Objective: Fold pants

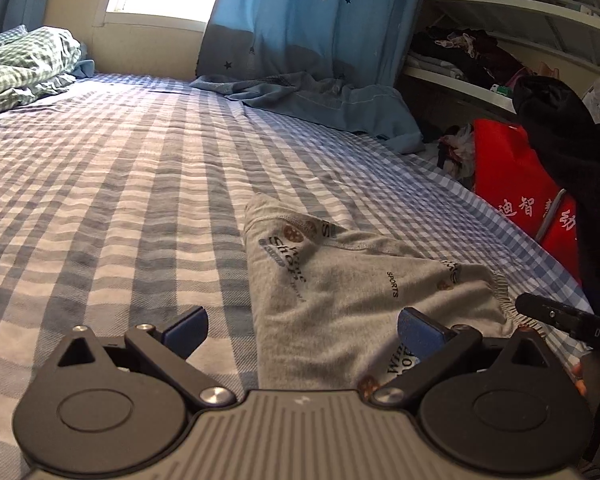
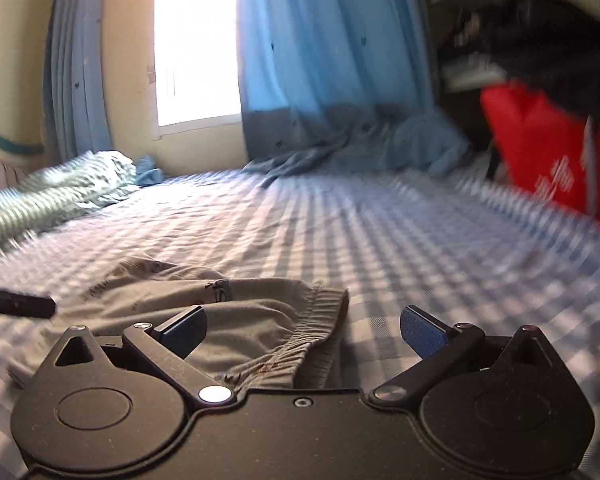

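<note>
Small grey pants (image 1: 340, 292) with printed words lie folded into a rough triangle on the checked bed sheet (image 1: 120, 184). My left gripper (image 1: 302, 328) is open just above their near end, holding nothing. The right gripper's black finger (image 1: 564, 320) pokes in at the right by the ribbed waistband. In the right wrist view the pants (image 2: 228, 320) lie low left with the elastic waistband (image 2: 324, 320) between the open fingers of my right gripper (image 2: 304, 330), which holds nothing. The left gripper's finger (image 2: 16, 302) shows at the left edge. This view is motion blurred.
A crumpled green checked quilt (image 1: 24, 64) lies at the far left. A blue curtain (image 1: 312, 36) hangs at the back, its hem on the bed. A red bag (image 1: 516, 184) and shelves with clothes (image 1: 500, 40) stand beyond the bed's right edge.
</note>
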Demonstrator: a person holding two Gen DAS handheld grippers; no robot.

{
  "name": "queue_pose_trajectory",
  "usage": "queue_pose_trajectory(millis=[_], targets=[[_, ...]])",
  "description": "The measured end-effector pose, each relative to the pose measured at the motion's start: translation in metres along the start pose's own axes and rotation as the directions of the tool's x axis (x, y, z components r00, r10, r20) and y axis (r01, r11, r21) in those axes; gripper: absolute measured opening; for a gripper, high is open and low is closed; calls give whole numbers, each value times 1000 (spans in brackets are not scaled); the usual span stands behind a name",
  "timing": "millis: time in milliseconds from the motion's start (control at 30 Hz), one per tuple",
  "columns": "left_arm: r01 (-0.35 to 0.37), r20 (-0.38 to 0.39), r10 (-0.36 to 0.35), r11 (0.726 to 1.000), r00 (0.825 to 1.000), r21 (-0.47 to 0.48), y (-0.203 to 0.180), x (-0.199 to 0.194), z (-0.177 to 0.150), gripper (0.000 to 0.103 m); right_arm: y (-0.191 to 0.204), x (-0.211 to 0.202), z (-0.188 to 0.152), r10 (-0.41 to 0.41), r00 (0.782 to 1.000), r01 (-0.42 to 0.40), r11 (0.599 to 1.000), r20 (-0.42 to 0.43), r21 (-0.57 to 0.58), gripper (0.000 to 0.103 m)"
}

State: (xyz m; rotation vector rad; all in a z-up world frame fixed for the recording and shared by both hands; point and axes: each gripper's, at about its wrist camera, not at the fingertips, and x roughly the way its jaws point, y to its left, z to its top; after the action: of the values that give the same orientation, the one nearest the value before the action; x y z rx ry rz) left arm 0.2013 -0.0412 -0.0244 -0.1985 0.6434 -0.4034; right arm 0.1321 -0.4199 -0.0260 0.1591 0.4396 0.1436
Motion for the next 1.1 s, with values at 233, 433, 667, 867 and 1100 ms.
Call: queue_pose_trajectory(millis=[233, 433, 667, 867, 1100], targets=[[22, -60, -23, 999, 998, -23, 4, 24, -3, 103, -61, 47, 10, 224, 963, -184, 952, -148, 245, 103], [73, -80, -70, 997, 994, 32, -6, 29, -7, 103, -56, 61, 18, 352, 909, -315, 931, -221, 186, 103], [214, -127, -219, 975, 967, -51, 6, 19, -7, 103, -53, 46, 12, 499, 833, -447, 861, -239, 243, 103], [167, -159, -191, 974, 969, -154, 10, 22, 1, 96, -61, 38, 12, 490, 846, -415, 852, -210, 318, 102], [33, -208, -67, 986, 976, -164, -1, 24, 7, 77, -46, 34, 8, 388, 900, -327, 903, -201, 278, 84]])
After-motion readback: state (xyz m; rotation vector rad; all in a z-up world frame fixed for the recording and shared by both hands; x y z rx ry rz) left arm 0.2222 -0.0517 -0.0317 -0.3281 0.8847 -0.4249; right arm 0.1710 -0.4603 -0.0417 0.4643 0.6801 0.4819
